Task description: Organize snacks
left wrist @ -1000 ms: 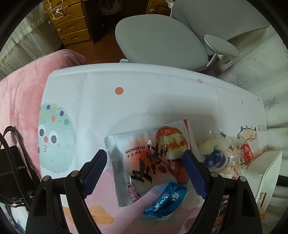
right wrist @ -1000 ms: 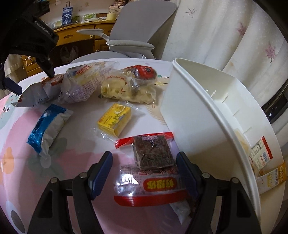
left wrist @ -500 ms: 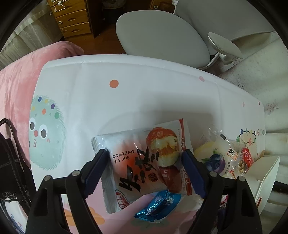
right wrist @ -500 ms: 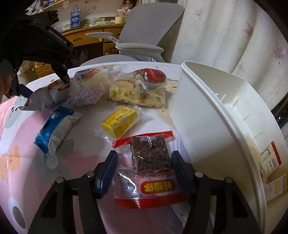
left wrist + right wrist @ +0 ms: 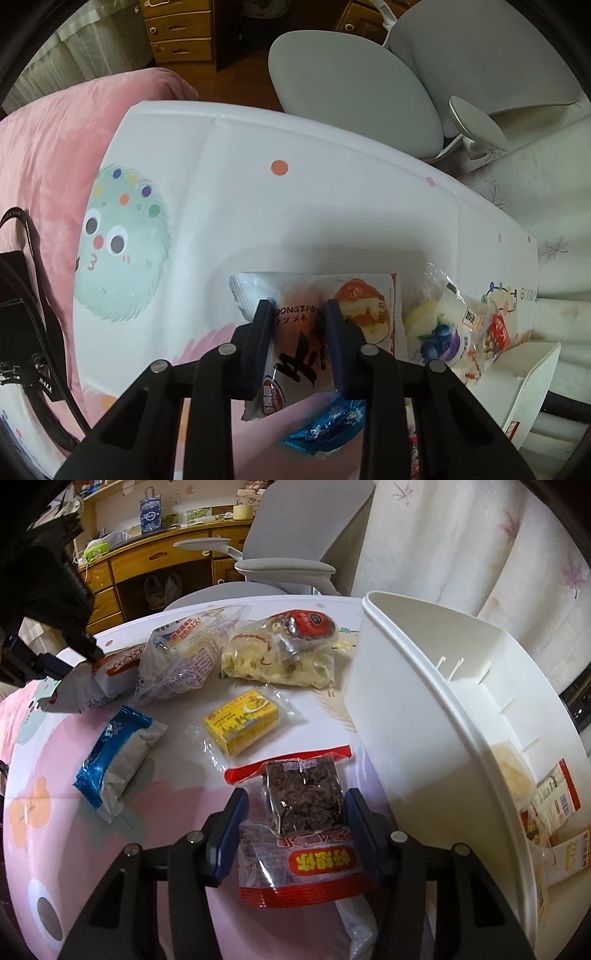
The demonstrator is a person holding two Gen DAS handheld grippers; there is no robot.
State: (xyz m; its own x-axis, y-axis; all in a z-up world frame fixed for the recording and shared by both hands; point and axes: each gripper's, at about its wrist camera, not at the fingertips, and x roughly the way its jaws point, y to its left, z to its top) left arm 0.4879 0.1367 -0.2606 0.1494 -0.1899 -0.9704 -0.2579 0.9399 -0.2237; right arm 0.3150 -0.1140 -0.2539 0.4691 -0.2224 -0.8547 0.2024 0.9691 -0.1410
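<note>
Your left gripper (image 5: 297, 325) is clamped on the white bread packet (image 5: 314, 332) printed DONGZAO; both pads press its middle and the wrapper bunches between them. That packet lies on the cartoon tablecloth (image 5: 295, 206), well left of the white storage bin (image 5: 424, 709). In the right wrist view the same gripper (image 5: 55, 664) shows at far left, pinching the packet's (image 5: 110, 672) end.

Going right toward the bin: the blue foil snack (image 5: 118, 753) sits near the left gripper. The clear blueberry bread bag (image 5: 184, 657) is next, touching the white packet. The yellow boxed cake (image 5: 242, 722) is further right, apart from the others. Beyond it, near the bin's far corner, is the clear pastry bag with a red lid inside (image 5: 288, 650).

Your right gripper (image 5: 293, 825) straddles the red-edged dark brownie packet (image 5: 299, 830) just left of the bin wall. Its jaws are closing on the packet; the right pad touches the wrapper, the left pad sits just beside it, grip not firm yet. A white packet (image 5: 356, 923) lies under it.

Inside the bin, at its right end, several small packets (image 5: 557, 805) stand or lean. A grey office chair (image 5: 354, 88) stands behind the table.
</note>
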